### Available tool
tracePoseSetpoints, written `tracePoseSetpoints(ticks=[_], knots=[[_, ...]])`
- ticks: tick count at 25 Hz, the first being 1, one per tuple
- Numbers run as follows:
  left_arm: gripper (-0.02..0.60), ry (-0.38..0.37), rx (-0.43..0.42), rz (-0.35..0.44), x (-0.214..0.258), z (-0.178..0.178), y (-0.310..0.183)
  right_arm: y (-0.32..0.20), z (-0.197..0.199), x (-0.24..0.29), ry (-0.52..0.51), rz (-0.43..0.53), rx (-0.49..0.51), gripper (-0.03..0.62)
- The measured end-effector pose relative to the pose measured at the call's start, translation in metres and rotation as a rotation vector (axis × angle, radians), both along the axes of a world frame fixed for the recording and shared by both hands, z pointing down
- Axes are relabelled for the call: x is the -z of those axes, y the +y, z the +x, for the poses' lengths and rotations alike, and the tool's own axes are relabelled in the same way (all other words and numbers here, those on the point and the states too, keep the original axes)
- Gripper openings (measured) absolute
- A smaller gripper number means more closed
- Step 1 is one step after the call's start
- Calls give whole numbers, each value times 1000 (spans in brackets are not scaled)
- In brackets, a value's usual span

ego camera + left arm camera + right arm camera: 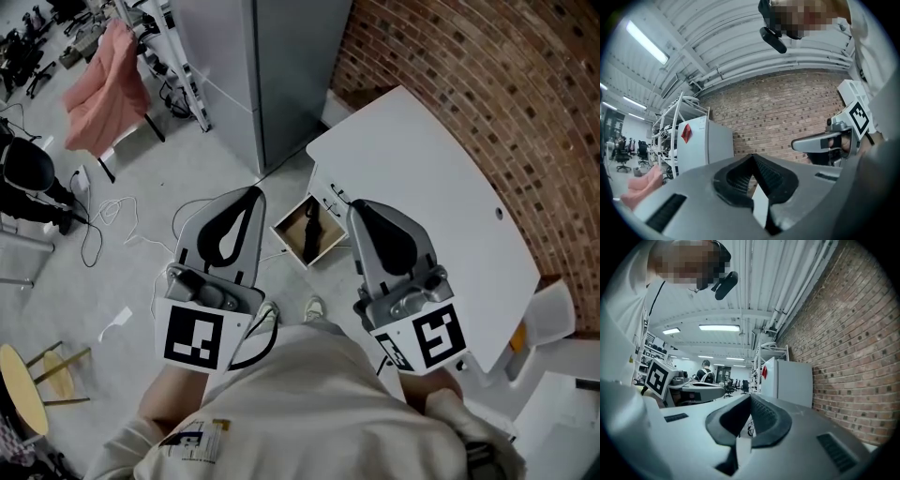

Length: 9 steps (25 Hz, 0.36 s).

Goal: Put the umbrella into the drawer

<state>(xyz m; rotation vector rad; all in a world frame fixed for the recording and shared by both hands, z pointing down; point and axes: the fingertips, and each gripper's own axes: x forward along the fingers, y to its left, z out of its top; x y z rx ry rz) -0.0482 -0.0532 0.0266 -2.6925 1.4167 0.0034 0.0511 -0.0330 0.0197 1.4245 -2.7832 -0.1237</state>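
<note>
Far below me, the white drawer (292,246) stands pulled out of the white cabinet (422,178). A dark folded umbrella (310,228) lies inside it. I hold both grippers up near my chest, pointing level and well above the drawer. In the head view the left gripper (257,191) sits left of the drawer and the right gripper (353,205) right of it. Seen from its own camera, the left gripper (752,156) has its jaws meeting at the tips with nothing between them. The right gripper (750,397) is likewise shut and holds nothing.
A tall grey cabinet (272,66) stands beyond the drawer, against the brick wall (487,66). A pink cloth (105,80) hangs on a stand at the upper left. Cables (108,220) lie on the floor, and a yellow stool (23,386) stands at the lower left.
</note>
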Motion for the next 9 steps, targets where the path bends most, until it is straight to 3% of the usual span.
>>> tracePoseSetpoints(ticks=[9], knots=[[8,-29,-5,-13,-4,7,0,2,6,-2,-5,-16,-8,8]])
